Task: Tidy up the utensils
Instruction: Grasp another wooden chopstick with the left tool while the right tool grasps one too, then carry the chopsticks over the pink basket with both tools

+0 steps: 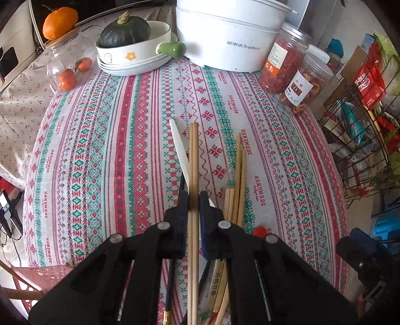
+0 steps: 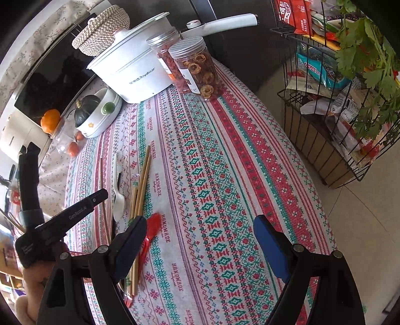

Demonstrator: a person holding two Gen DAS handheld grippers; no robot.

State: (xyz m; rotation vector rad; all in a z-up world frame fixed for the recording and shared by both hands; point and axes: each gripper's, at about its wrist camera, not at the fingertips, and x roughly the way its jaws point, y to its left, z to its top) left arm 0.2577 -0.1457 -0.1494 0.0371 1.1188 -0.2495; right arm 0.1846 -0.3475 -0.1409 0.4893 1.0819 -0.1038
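Desk (image 1: 105,140) w/ striped red/green patterned cloth fills both views. At its far edge: white Royalstar cooker (image 1: 225,37), biggest item; beside it a stack of white dishes (image 1: 130,60) carrying a dark green squash (image 1: 125,31), plus two clear jars (image 1: 297,75) of dried red/orange stuff on the other side of the cooker. An orange (image 1: 60,22) sits on top of a glass jar at the far left corner, small oranges (image 1: 67,80) inside the glass. Wire rack (image 2: 325,100) w/ packets and leafy greens stands off the desk's right side.

Left tool (image 1: 193,200): jaws narrow, closed on a pair of wooden chopsticks (image 1: 193,155), which run straight ahead between the pads and back under the tool body. Whether the pair is off the cloth, can't tell. Right tool (image 2: 200,240): jaws wide, nothing between them, over bare cloth near the desk's near edge.

Rest of utensils lie loose mid-desk, near side: second bunch of wooden chopsticks (image 1: 237,180) just right of the gripped pair, some in paper sleeves; white plastic spoon (image 2: 118,200) just left of that bunch; thin dark chopstick (image 1: 171,282) under the left tool; small red plastic spoon (image 2: 152,222) by the right tool's left finger.
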